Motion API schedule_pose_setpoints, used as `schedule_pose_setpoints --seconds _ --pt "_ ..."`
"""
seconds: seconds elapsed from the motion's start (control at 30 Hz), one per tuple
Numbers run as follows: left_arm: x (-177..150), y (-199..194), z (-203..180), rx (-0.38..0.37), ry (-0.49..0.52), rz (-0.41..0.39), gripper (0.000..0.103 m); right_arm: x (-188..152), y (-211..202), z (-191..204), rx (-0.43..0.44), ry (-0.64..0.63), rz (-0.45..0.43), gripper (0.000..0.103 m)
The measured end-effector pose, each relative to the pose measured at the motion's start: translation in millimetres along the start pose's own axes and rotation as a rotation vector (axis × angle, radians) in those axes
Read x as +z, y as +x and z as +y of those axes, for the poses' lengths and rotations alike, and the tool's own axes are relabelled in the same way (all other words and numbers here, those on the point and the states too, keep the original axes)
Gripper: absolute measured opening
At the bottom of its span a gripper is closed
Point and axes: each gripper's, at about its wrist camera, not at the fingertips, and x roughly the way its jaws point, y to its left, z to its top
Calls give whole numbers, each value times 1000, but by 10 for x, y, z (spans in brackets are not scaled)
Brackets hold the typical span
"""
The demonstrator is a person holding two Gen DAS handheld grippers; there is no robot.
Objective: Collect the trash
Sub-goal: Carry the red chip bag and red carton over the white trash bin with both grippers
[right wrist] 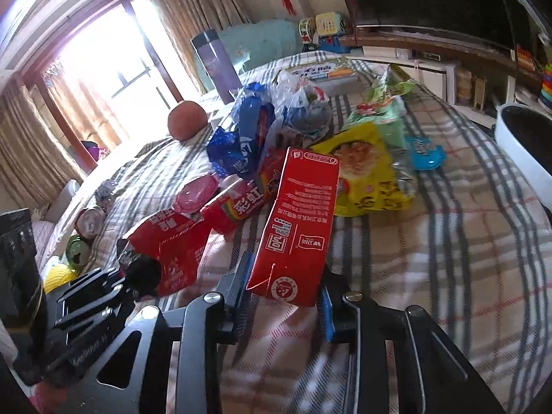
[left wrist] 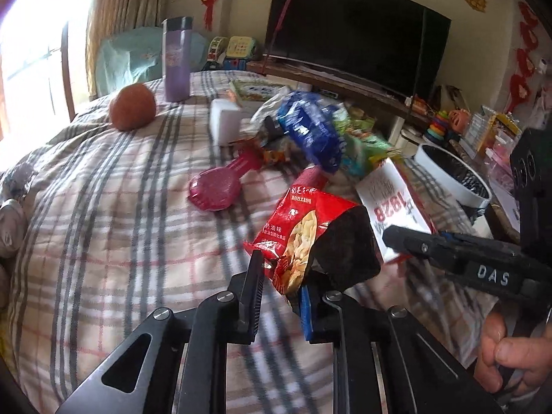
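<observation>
- Left gripper [left wrist: 281, 293] clamps a red snack bag [left wrist: 303, 234] above the plaid blanket [left wrist: 120, 207].
- Right gripper [right wrist: 286, 296] pinches a red carton [right wrist: 300, 224] by its lower edge.
- Bare blanket lies left of the wrapper pile [right wrist: 310, 138]; a white bin [right wrist: 521, 145] sits at the right edge.

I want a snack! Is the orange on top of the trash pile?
No, the orange sits alone on the checked blanket, off to the side of the pile of wrappers.

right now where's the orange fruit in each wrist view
Left wrist: the orange fruit sits upper left on the plaid blanket, just left of the purple bottle.
Right wrist: the orange fruit sits left of centre, below the purple bottle, left of the blue wrapper.
Shared landmark: the purple bottle standing right behind it.
</observation>
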Motion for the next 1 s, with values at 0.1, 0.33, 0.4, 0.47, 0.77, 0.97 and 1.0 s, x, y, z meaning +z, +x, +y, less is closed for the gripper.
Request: schedule_pose_setpoints --seconds 0.1,0.33,0.4,0.47,0.77,0.97,1.0 --pt "27 -40 -142 -28 16 -3 17 -55 -140 -77 9 11 -9 33" --pt "97 -40 -565 -105 84 10 16 -175 -489 -280 -6 39 -60 32" --pt "123 -25 -644 -125 93 18 16 -193 -581 -353 -4 52 -73 32" --pt "151 -5 -718 -138 103 23 16 -206 -655 -422 -13 57 -85 32" --pt "313 298 -991 -164 159 50 16 -254 -955 -912 -72 121 -145 32" --pt "458 550 -1231 -178 186 61 16 -208 -1105 -1256 -122 167 -164 32" --pt "481 589 -1265 -180 190 63 16 -201 -1126 -1305 -131 172 -167 32"
